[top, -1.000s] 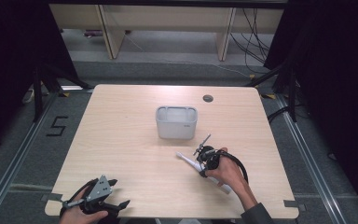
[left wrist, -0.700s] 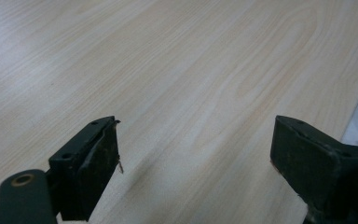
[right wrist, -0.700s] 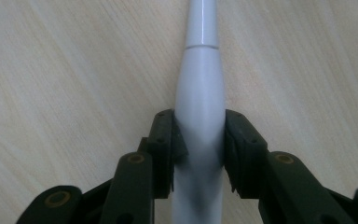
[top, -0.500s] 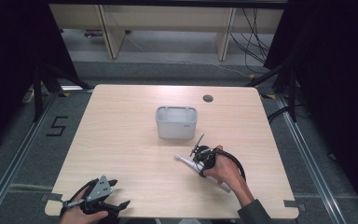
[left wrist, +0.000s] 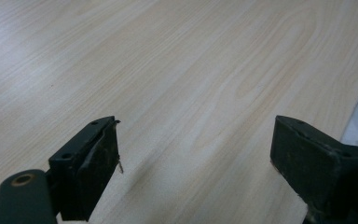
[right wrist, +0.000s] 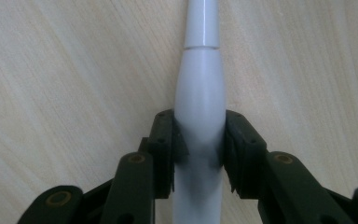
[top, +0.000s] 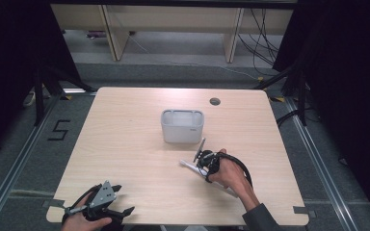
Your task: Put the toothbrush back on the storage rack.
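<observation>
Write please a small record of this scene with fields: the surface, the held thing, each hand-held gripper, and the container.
surface: light wooden table
held thing: white pen-shaped tool, lying along the table
right hand-held gripper: jaws closed on both sides of the white tool
left hand-held gripper: jaws wide apart, nothing between them, at the table's near left corner
container: grey rectangular bin, mid-table, apart from both grippers
bin contents: cannot tell

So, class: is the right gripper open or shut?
Shut: the right gripper has both jaws pressed against the white electric toothbrush handle lying on the table.
</observation>
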